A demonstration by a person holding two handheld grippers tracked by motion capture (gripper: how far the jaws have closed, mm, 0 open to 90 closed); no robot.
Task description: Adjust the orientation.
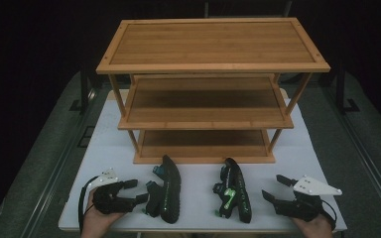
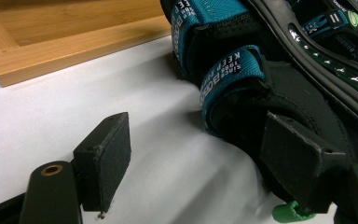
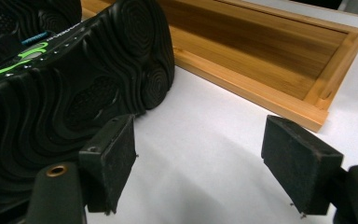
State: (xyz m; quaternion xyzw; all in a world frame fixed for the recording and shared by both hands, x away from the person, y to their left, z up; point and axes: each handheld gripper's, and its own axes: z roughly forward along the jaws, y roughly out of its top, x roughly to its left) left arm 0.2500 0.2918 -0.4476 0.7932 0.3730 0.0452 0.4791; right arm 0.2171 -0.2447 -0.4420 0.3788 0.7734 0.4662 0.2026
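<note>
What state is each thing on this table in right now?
Left gripper: jaws open, one pad touching the left sandal.
Right gripper: jaws open, holding nothing.
Left sandal: lying on its side.
Right sandal: lying on its side.
Wooden shelf: upright, all three tiers bare.

Both claws (image 1: pixel 138 191) (image 1: pixel 273 187) agape, level.

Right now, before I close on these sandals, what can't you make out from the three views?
- Left gripper: whether its right pad touches the left sandal; left gripper view, pad covers the contact.
- Right sandal: its straps; right gripper view shows the sole side.
- Shelf: bottom tier's back; high view, middle tier overhangs it.
- Strap lettering: left gripper view, too small and curved to read fully.
</note>
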